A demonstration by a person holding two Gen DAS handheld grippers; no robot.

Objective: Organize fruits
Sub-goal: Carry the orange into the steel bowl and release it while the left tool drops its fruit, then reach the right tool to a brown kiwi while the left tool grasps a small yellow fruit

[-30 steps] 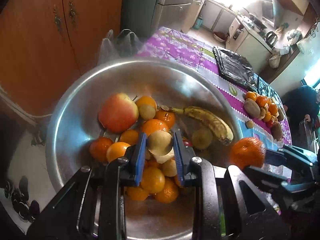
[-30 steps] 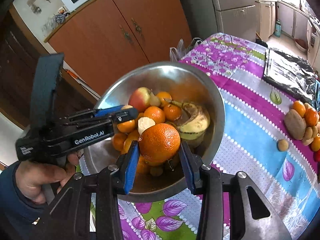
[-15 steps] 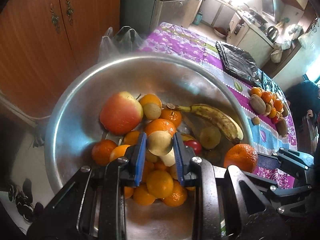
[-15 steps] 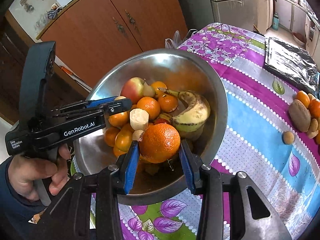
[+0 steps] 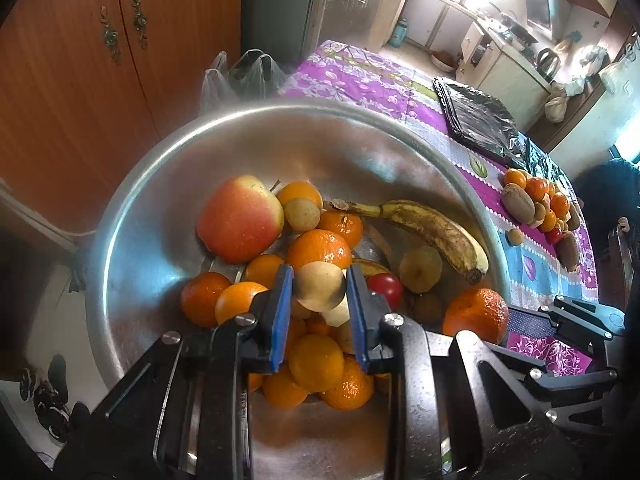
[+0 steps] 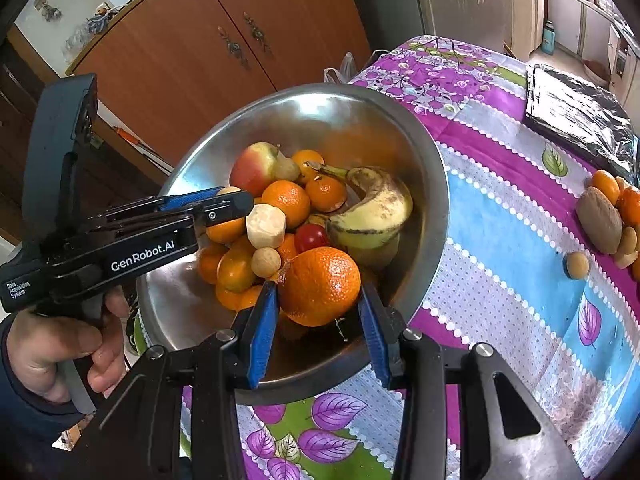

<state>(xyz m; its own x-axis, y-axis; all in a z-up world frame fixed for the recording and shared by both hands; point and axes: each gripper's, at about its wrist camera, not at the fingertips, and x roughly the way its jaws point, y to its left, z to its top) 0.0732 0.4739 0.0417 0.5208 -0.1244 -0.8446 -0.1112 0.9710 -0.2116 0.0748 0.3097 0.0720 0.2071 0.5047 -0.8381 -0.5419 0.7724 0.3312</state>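
Left tongs [image 5: 320,304]: they pinch a pale peeled fruit [image 5: 320,286] between two blue pads. They hang over the pile in the bowl.
Right tongs [image 6: 320,320]: they squeeze a big orange [image 6: 320,285] from both sides. The orange is over the near edge of the bowl, just above the other fruit.
Bowl [image 6: 432,184]: big, round and shiny metal. It sits on the surface at the corner closest to the brown cupboard doors.
Fruit in the bowl: a red and yellow apple [image 5: 240,219], a spotty banana [image 5: 432,232], a small red tomato [image 5: 386,286], lots of little oranges [image 5: 318,249] and some small round brown fruits [image 5: 302,215].
Hand [image 6: 52,354]: it grips the handle of the left tongs. A dark blue sleeve covers the wrist.
Surface [image 6: 520,240]: it wears a cloth with purple, blue and white stripes and leaf pictures.
Other fruit [image 6: 608,208]: a second pile of orange and brown fruit lies on the cloth, well apart from the bowl. One small brown fruit [image 6: 577,265] lies alone, near that pile.
Foil tray [image 6: 580,116]: dark and crinkly, at the far side of the cloth.
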